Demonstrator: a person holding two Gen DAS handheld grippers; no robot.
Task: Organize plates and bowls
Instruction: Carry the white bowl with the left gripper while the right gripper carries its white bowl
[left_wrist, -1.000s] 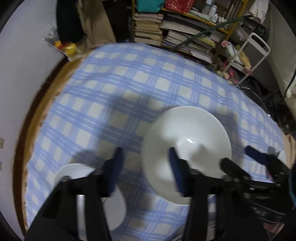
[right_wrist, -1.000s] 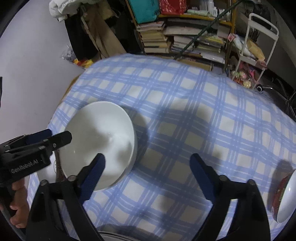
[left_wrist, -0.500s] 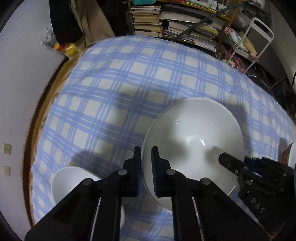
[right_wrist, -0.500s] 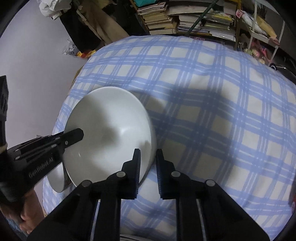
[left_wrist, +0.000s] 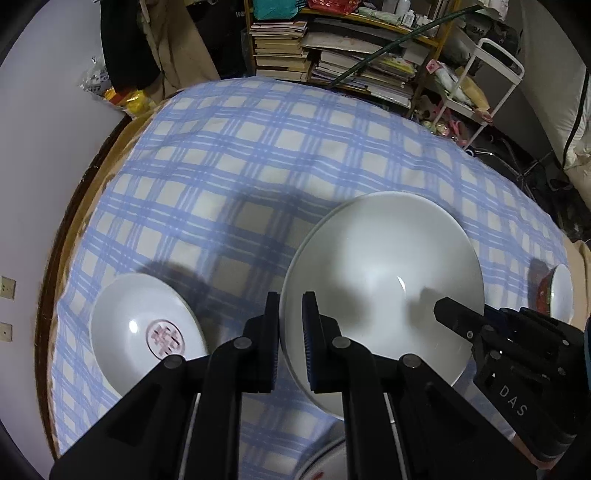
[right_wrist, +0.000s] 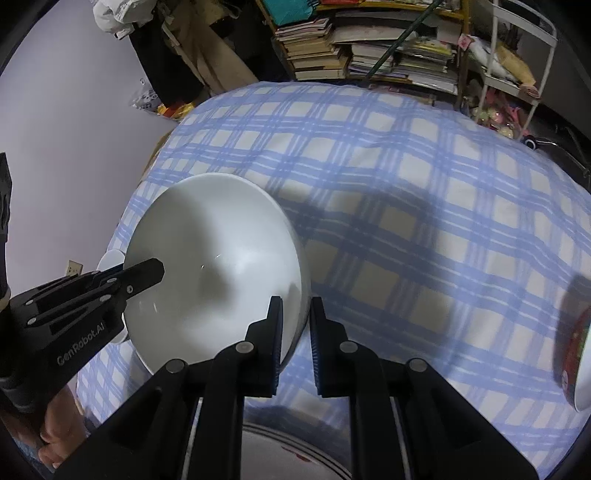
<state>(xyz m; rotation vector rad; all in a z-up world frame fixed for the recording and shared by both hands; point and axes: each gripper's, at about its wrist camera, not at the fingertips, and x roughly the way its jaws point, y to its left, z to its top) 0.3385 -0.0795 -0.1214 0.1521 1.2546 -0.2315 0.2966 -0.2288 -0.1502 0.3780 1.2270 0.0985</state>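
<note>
A large plain white bowl (left_wrist: 384, 280) is held above the blue checked tablecloth by both grippers. My left gripper (left_wrist: 290, 325) is shut on its left rim. My right gripper (right_wrist: 295, 328) is shut on its right rim; the bowl also shows in the right wrist view (right_wrist: 214, 277). A smaller white bowl with a red emblem (left_wrist: 144, 332) sits on the cloth at the left. A red-patterned bowl (left_wrist: 557, 291) stands at the right edge, also seen in the right wrist view (right_wrist: 576, 354). A white plate with red marks (right_wrist: 291, 454) lies under the grippers at the near edge.
The round table (left_wrist: 258, 155) has a wooden rim showing at the left (left_wrist: 55, 258). Behind it stand shelves of stacked books (left_wrist: 332, 55) and a white wire rack (left_wrist: 491, 85). A pale wall is at the left.
Both grippers closed from wide open onto opposite rims of the large white bowl. The bowl has lifted off the cloth, and the emblem bowl has come into fuller view.
</note>
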